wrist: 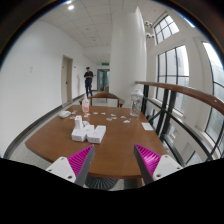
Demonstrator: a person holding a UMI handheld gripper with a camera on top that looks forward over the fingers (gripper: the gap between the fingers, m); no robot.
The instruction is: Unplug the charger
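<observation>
My gripper (113, 160) is open, its two magenta pads (80, 160) wide apart with nothing between them. It hovers at the near edge of a long brown wooden table (115, 140). A cluster of white boxy items (86, 130), probably chargers or adapters with a power strip, lies on the table beyond and to the left of the fingers. I cannot tell which one is plugged in, and no cable shows clearly.
Small white items (122, 118) lie scattered further down the table. A pinkish cup (85, 104) stands near the far end. A person (88, 80) stands in the corridor beyond. A curved railing and large windows (178, 70) are on the right.
</observation>
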